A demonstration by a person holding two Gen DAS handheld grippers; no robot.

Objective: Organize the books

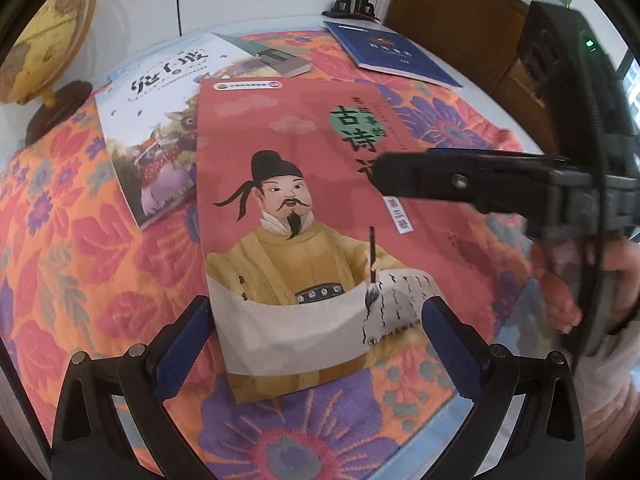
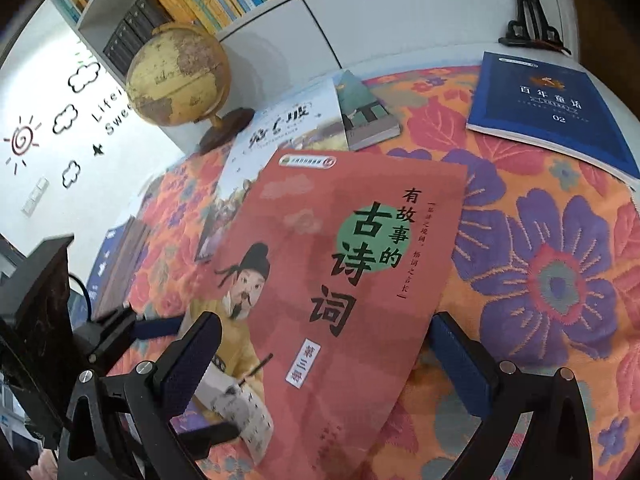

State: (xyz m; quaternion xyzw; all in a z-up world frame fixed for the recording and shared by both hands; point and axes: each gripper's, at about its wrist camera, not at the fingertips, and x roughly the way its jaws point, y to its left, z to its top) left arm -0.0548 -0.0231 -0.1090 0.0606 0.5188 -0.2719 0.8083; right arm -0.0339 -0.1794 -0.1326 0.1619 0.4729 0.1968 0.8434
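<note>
My left tool (image 1: 316, 344) stands open, its blue ribbed pads straddling the near short edge of the red poetry book (image 1: 320, 216). The book's long axis runs away from me. My right tool (image 2: 324, 364) is open too, spanning the same glossy cover from the side. Both sit equally close. The book lies flat on the woven floral cloth (image 1: 80, 248) covering the surface, overlapping a white picture book (image 1: 156, 120); beyond lies a blue book (image 2: 556, 116).

The red book (image 1: 304, 216) covers a corner of the white book (image 1: 156, 128); the right gripper (image 1: 384, 178) hides part of its title. The globe (image 1: 48, 32) is cropped.
</note>
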